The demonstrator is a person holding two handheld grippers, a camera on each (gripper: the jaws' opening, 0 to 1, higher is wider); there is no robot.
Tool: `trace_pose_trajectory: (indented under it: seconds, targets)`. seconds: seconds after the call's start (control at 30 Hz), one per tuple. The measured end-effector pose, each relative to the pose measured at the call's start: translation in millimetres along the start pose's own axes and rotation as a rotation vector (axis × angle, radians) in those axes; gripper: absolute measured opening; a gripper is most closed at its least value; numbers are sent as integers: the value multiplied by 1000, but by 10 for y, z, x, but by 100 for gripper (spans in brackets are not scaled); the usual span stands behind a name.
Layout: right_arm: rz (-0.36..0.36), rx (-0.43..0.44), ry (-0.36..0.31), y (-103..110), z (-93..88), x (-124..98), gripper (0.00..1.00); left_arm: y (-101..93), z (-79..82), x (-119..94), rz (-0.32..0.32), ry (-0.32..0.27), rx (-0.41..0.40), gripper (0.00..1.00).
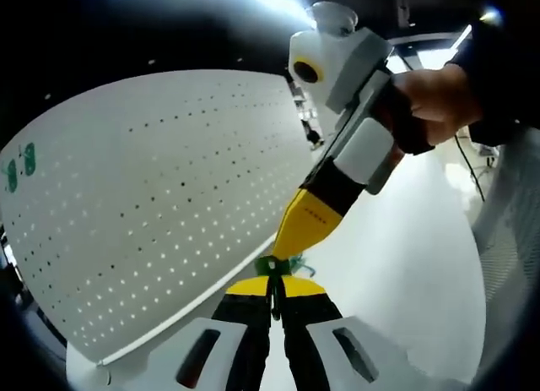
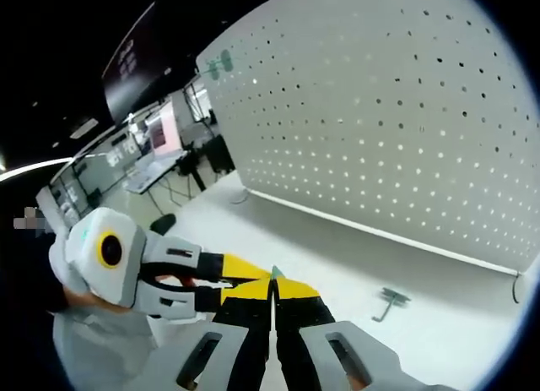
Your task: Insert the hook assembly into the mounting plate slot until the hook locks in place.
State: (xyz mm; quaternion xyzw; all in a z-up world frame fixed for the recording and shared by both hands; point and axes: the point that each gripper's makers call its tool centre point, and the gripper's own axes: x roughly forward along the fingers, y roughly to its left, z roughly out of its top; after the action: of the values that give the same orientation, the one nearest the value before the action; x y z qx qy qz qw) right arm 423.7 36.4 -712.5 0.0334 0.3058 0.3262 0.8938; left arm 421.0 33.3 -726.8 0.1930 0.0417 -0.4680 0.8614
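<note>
A small green hook (image 1: pixel 274 266) is pinched between both grippers' closed tips, left gripper (image 1: pixel 272 291) and right gripper (image 2: pixel 272 287); the pegboard (image 1: pixel 152 205) stands beyond, apart.

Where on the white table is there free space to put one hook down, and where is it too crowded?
Free: the white table between the pegboard base and the grippers. One green hook lies apart there; keep off it. Crowded: where the left gripper and right gripper meet around a green piece.
</note>
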Motion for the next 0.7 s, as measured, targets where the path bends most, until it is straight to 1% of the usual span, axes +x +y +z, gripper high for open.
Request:
trace_pose_trajectory:
  seconds: [0.17, 0.4, 0.47, 0.7]
  targets:
    - [-3, -6, -8, -5, 6, 9, 0, 16, -4, -12, 1, 4, -29, 3]
    - [-2, -64, -23, 24, 31, 42, 0, 44, -24, -34, 10, 13, -70, 3]
    - [-8, -83, -39, 21, 49, 43, 0, 39, -18, -39, 9, 15, -80, 3]
    - [-5, -87, -28, 16, 40, 44, 0, 24, -19, -27, 12, 22, -75, 3]
